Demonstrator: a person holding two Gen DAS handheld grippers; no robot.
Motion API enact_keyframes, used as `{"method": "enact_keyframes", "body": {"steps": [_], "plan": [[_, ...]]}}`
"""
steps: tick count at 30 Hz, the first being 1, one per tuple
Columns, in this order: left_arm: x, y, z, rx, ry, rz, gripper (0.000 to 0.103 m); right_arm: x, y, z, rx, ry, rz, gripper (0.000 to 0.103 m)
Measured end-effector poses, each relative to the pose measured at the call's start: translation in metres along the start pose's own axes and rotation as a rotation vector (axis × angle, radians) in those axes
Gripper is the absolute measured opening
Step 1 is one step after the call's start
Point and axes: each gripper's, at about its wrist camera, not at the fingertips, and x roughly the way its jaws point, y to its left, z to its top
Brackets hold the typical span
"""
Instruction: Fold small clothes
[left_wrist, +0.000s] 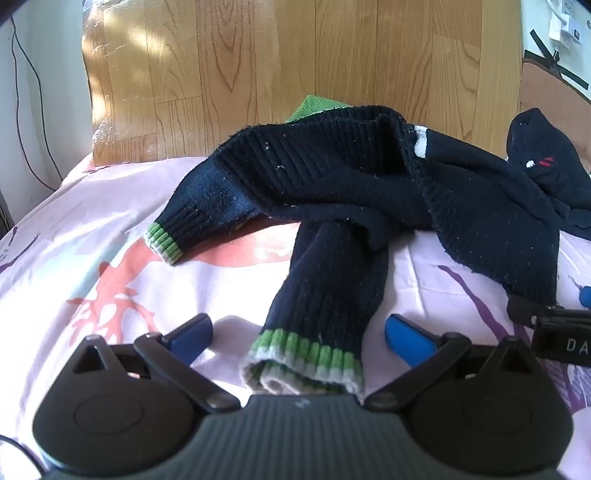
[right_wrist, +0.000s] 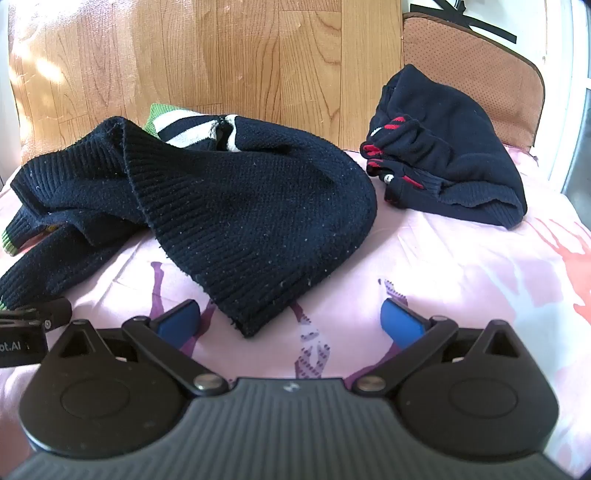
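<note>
Sweater: navy knit (left_wrist: 332, 173) lay crumpled across mid-frame on the pink sheet (left_wrist: 92, 258), a green-striped cuff (left_wrist: 306, 358) at lower centre
Left gripper: (left_wrist: 299, 336) jaws stood wide, holding nothing; the cuff lay between the blue pads (left_wrist: 410, 341), untouched
Right gripper: (right_wrist: 291, 325) jaws wide and empty, the sweater's hem (right_wrist: 251, 314) just above them
Second garment: navy bundle (right_wrist: 450, 155) with red trim sat upper right, apart from the sweater
Backdrop: wood panel (right_wrist: 221, 55) filled the top

Left gripper (left_wrist: 297, 334) tilted downward, jaws wide apart, right gripper (right_wrist: 291, 325) likewise
</note>
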Motion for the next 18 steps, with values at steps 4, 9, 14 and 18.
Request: {"method": "enact_keyframes", "body": {"steps": [4,9,14,18], "plan": [[-0.004,-0.001,-0.003,0.007,0.002,0.001,0.103,0.000,0.000,0.000,0.002,-0.001,0.001,0.103],[-0.007,0.002,-0.009,0.003,-0.005,-0.012,0.103,0.000,0.000,0.000,0.003,-0.002,0.003,0.103],[-0.018,0.016,-0.011,-0.071,-0.061,-0.012,0.103,0.000,0.000,0.000,0.004,-0.002,0.003,0.103],[-0.033,0.033,-0.013,-0.155,-0.182,0.014,0.103,0.000,0.001,0.000,0.003,-0.002,0.002,0.103]]}}
